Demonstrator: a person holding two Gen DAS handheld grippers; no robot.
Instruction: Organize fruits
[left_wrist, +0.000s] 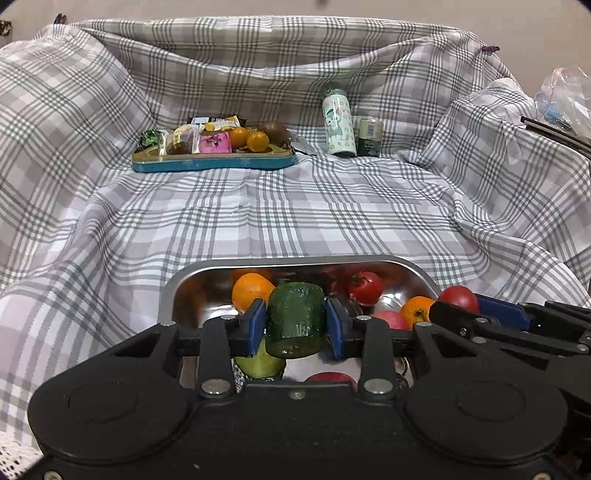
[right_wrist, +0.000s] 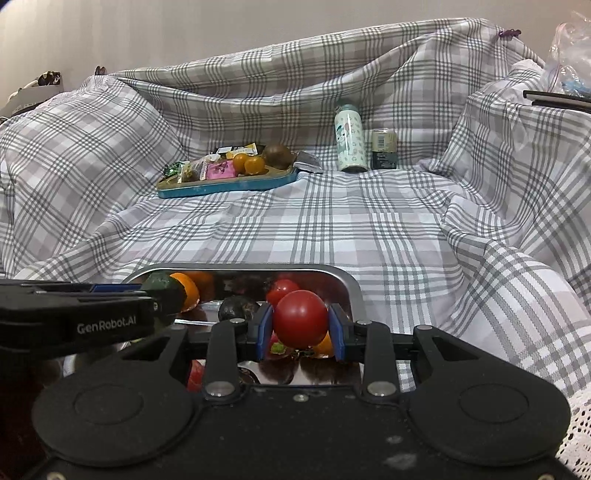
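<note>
My left gripper (left_wrist: 295, 323) is shut on a short green cucumber piece (left_wrist: 295, 317), held above the steel tray (left_wrist: 192, 280). In that tray lie an orange (left_wrist: 249, 290), a small tomato (left_wrist: 365, 288), another orange (left_wrist: 415, 310) and a yellow-green fruit (left_wrist: 258, 363). My right gripper (right_wrist: 301, 328) is shut on a red tomato (right_wrist: 300, 322) over the same steel tray (right_wrist: 347, 284). The right gripper also shows at the right of the left wrist view with the tomato (left_wrist: 458, 297). The left gripper's arm crosses the left of the right wrist view.
A blue tray (left_wrist: 214, 162) at the back carries snack packets, two small oranges (left_wrist: 257, 141) and a brown kiwi (left_wrist: 275, 133). A patterned bottle (left_wrist: 339, 122) and a dark can (left_wrist: 370, 137) stand to its right. Checked cloth (left_wrist: 295, 214) covers everything, rising in folds at the sides.
</note>
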